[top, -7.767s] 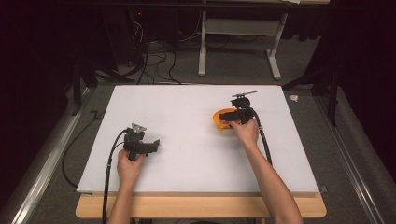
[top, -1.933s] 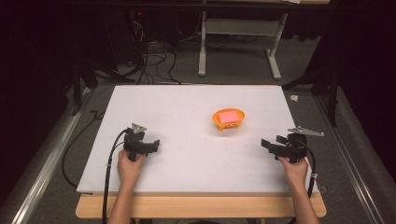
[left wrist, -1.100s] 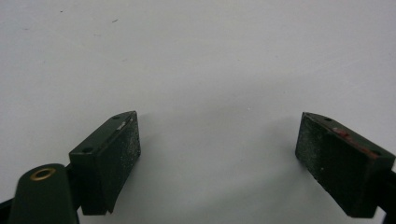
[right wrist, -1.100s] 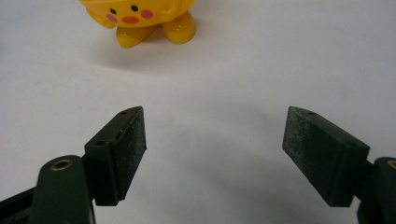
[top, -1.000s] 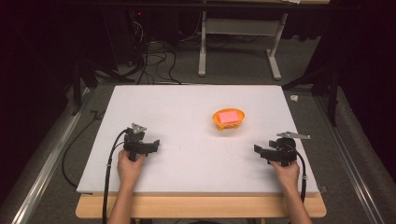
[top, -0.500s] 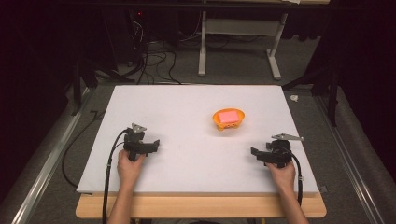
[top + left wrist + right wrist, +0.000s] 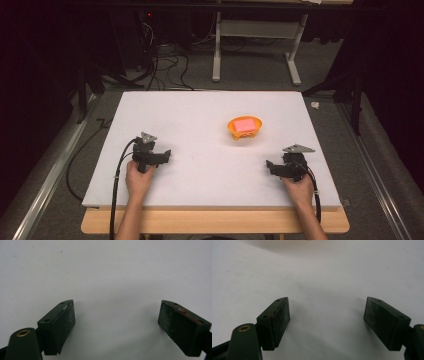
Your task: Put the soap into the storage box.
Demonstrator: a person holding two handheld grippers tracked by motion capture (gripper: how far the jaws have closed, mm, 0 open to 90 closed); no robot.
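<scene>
Light fell from overhead onto the flat white foam-board tabletop (image 7: 200, 120), which read bright and even while the surrounding floor sank into near-black. In both gripper views the matte black rectangular jaw pads (image 7: 60, 322) threw soft, faint shadows just beside themselves. The high view looked slightly soft and grainy, without glare.

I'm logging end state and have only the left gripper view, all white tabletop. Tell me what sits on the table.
Observer: An orange bowl sits right of centre on the white table, a pink block inside it.
Operator: Report the right gripper.
Observer: The right gripper is open, nothing between its jaws.
Operator: Say where it is.
Observer: It rests near the table's right front, apart from the bowl; the left gripper sits at the left front.
</scene>
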